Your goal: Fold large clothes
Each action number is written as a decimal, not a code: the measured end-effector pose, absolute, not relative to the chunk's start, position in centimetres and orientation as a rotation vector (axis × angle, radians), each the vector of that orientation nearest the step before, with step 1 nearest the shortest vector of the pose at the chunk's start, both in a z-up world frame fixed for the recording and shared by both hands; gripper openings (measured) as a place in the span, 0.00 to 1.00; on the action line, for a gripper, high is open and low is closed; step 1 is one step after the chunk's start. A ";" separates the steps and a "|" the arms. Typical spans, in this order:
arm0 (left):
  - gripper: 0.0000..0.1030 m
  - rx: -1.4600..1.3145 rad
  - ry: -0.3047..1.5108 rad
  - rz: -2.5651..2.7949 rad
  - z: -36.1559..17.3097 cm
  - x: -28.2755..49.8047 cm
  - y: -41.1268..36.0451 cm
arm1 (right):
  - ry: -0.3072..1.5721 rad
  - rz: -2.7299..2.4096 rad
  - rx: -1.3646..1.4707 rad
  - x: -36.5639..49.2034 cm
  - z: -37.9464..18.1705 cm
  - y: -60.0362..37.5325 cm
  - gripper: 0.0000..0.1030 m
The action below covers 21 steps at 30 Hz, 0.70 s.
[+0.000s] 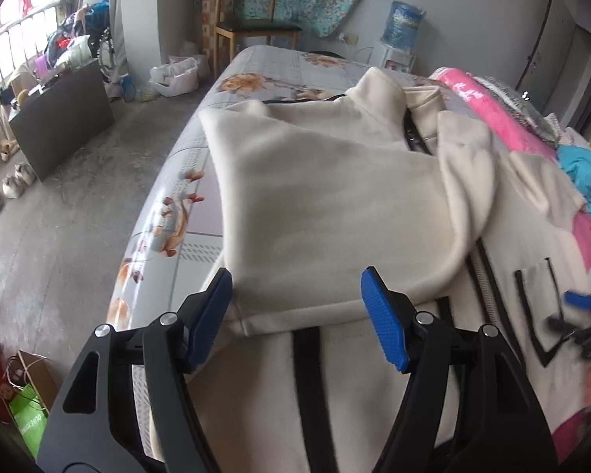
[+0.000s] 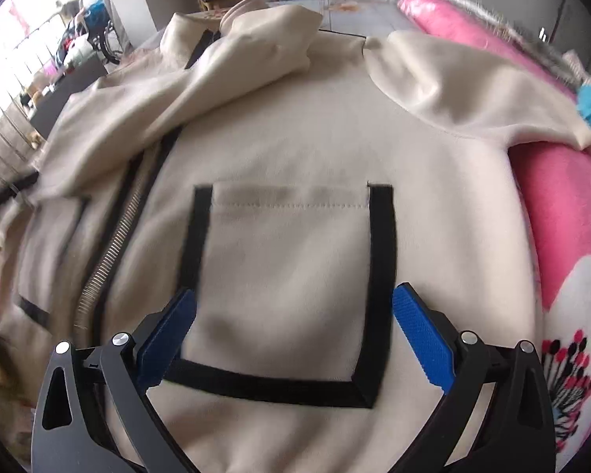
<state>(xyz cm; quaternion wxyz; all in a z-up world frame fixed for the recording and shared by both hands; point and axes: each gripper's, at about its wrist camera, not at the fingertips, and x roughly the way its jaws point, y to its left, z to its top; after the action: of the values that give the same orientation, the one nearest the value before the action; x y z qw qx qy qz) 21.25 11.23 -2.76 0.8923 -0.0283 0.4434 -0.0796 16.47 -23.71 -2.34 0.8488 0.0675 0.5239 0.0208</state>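
A cream fleece jacket (image 1: 335,205) lies spread front-up on the bed (image 1: 201,165), collar (image 1: 378,90) toward the far end. Its left sleeve (image 1: 323,213) is folded across the chest, the cuff end lying near the front zipper (image 2: 110,252). The other sleeve (image 2: 465,94) stretches out sideways onto a pink blanket (image 2: 563,205). A patch pocket (image 2: 287,276) trimmed in black tape sits flat on the front panel; black bands run along the hem.

Cream jacket (image 2: 295,149) — black-trimmed pocket (image 2: 287,287) — on pink floral blanket (image 2: 563,244).
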 end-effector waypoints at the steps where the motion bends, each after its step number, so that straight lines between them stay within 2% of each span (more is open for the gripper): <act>1: 0.63 -0.051 0.928 -0.152 -3.2 21.6 11.3 | 1.083 0.055 0.157 17.1 -1.2 -23.9 0.94; 7: 0.63 -0.037 0.939 -0.125 -4.5 22.4 11.1 | 0.972 0.138 0.199 26.9 4.2 -22.9 0.94; 13: 0.63 -0.047 0.923 -0.123 -4.7 22.2 11.2 | 1.041 0.127 0.084 38.6 1.7 -18.8 0.91; 15: 0.63 -0.053 0.923 -0.120 -4.7 22.2 11.2 | 1.066 0.039 0.013 41.5 0.4 -18.4 0.79; 17: 0.63 -0.060 0.922 -0.117 -4.7 22.2 11.3 | 1.074 -0.013 0.006 43.0 -0.3 -19.2 0.74; 19: 0.63 -0.069 0.920 -0.118 -4.7 22.1 11.4 | 1.113 -0.003 0.069 43.5 -0.9 -20.6 0.62; 21: 0.63 -0.079 0.916 -0.124 -4.7 22.0 11.6 | 1.163 0.062 0.137 42.6 -0.9 -21.5 0.23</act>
<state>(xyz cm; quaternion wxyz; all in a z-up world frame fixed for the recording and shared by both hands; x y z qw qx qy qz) 22.02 11.59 -4.66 0.8943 -0.0380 0.4419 -0.0596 42.62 -21.53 -0.93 0.8331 0.0645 0.5486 0.0294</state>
